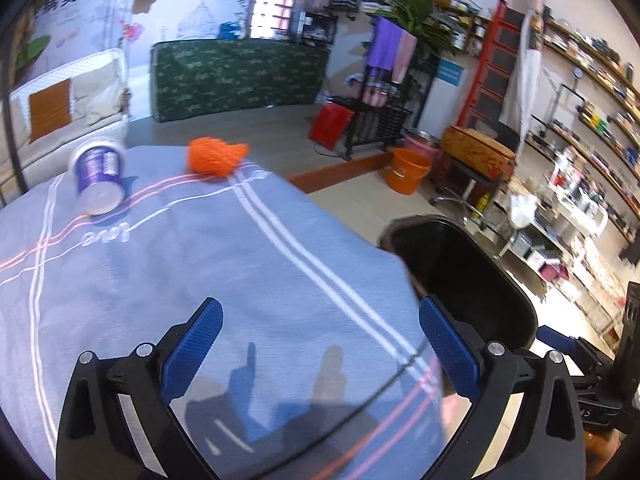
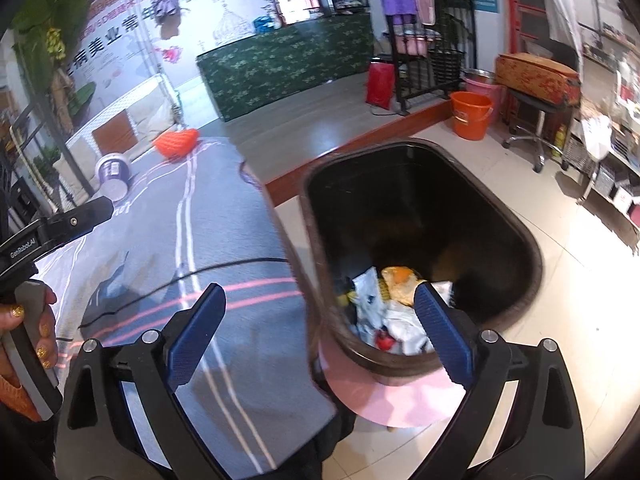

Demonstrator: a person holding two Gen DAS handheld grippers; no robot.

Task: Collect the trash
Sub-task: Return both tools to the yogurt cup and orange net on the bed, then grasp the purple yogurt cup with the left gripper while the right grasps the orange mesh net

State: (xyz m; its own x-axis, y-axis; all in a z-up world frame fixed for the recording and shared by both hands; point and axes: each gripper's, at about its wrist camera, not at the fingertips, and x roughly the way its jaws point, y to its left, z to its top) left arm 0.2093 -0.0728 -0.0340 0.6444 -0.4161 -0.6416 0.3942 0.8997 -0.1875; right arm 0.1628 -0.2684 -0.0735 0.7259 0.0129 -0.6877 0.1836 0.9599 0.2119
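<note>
Left gripper point(image 1: 320, 344): fingers spreading wide, holding nothing, hovering over the grey cloth point(image 1: 200, 280).
Right gripper point(image 2: 320, 332): gaping wide, gripping nothing, straddling the bin point(image 2: 532, 240) rim.
Bin trash point(image 2: 396, 312): lying low-centre, between the fingertips.
Cup point(image 1: 98, 178): lying tipped, upper left.
Orange scrap point(image 1: 214, 156): sitting beyond, upper centre-left.

Left wrist camera looks forward across the cloth-covered table point(image 1: 248, 264). Right wrist camera looks down over the table edge into the bin point(image 2: 520, 240). Both views share table and bin.
</note>
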